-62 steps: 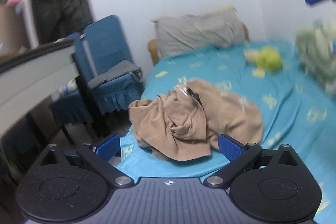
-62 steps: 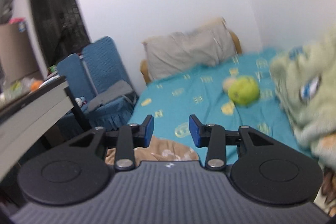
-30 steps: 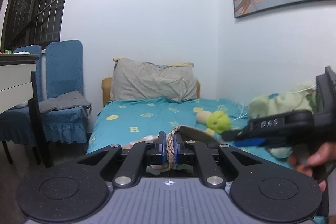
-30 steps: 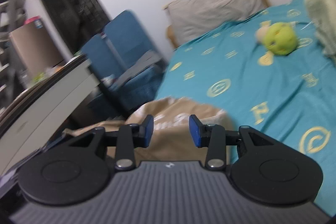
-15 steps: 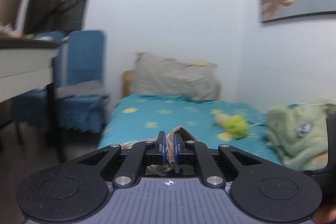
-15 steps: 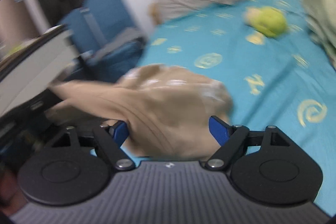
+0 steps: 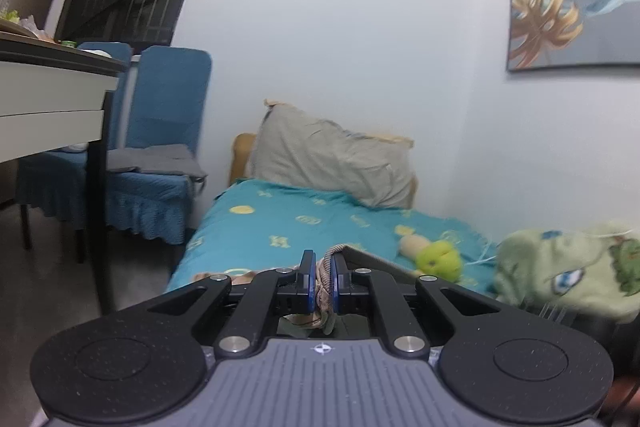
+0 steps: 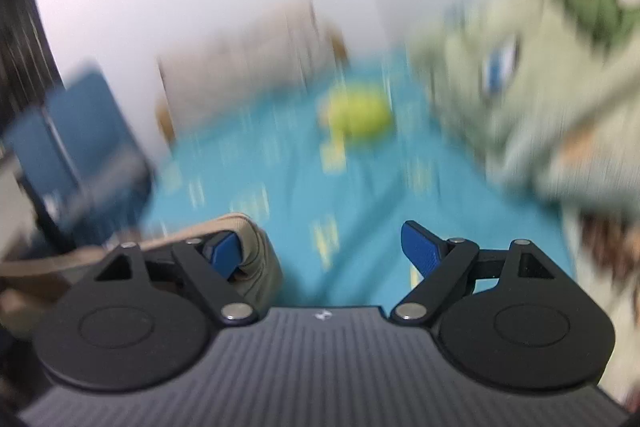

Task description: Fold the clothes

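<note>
My left gripper [image 7: 322, 273] is shut on a ribbed hem of the tan garment [image 7: 326, 275] and holds it lifted above the teal bed [image 7: 288, 227]; most of the cloth hangs hidden below the gripper. My right gripper [image 8: 320, 251] is open wide. The tan garment [image 8: 256, 255] lies against its left finger, stretched off to the left, with nothing between the pads. The right wrist view is blurred by motion.
A grey pillow [image 7: 332, 163] leans at the head of the bed. A green plush toy [image 7: 438, 259] and a pale green blanket [image 7: 568, 275] lie on the right. Blue chairs [image 7: 160, 147] and a white table [image 7: 48, 115] stand left of the bed.
My left gripper closed on the garment's hem and lifted it, and still holds it. My right gripper opened wide and swung right over the bed, away from the cloth pile.
</note>
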Demonstrator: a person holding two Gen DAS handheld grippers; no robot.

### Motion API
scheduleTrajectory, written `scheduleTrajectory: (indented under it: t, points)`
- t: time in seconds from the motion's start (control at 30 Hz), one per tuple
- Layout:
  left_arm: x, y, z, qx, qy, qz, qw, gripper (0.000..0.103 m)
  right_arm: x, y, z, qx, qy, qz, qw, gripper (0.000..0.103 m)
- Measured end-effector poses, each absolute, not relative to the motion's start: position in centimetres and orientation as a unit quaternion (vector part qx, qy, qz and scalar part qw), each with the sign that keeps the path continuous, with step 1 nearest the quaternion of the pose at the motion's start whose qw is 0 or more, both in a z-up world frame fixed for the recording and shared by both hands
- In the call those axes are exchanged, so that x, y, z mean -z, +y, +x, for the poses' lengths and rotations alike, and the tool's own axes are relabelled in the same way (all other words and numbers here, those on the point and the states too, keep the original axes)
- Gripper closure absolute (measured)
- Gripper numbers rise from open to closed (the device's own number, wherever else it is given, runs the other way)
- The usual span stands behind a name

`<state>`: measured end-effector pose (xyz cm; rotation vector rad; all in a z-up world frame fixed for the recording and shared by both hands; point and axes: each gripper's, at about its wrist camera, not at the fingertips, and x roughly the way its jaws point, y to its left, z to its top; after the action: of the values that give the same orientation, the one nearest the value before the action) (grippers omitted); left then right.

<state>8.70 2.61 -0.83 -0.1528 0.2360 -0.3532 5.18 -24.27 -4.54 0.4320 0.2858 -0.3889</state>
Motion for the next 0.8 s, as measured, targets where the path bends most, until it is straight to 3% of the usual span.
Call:
scheduleTrajectory:
  t: [0.1,0.33,0.43,0.57,0.6,0.63,0.67,0.73,0.8]
  points:
    - [0.3,3.0,8.1,0.189,0.096,-0.086,0.973,0.095,3.3,-23.7,4.6,0.188,0.098,0.168,0.963,0.018]
    - [0.2,3.8,7.5,0.202,0.074,-0.099,0.971,0.095,8.7,-23.7,11.7,0.072,0.342,0.202,0.915,0.018]
    - [0.4,3.7,7.5,0.198,0.080,-0.095,0.972,0.095,9.0,-24.0,11.1,0.121,0.339,0.193,0.913,0.018]
    - [0.6,3.3,7.6,0.197,0.086,-0.081,0.973,0.095,5.0,-25.1,7.0,0.202,0.204,0.188,0.939,0.018]
    - [0.7,3.2,7.7,0.198,0.088,-0.077,0.973,0.095,4.2,-25.2,6.3,0.208,0.182,0.182,0.944,0.024]
    - [0.7,3.0,7.8,0.202,0.092,-0.075,0.972,0.095,4.4,-25.2,6.7,0.196,0.196,0.180,0.944,0.043]
    - [0.9,2.8,7.8,0.201,0.095,-0.071,0.972,0.095,4.7,-25.2,7.1,0.185,0.211,0.178,0.943,0.054]
    - [1.2,2.5,7.9,0.198,0.102,-0.061,0.973,0.095,5.3,-25.1,7.8,0.160,0.244,0.175,0.940,0.068]
    - [1.5,2.5,8.0,0.195,0.107,-0.061,0.973,0.095,7.3,-24.4,9.0,0.127,0.307,0.181,0.926,0.070]
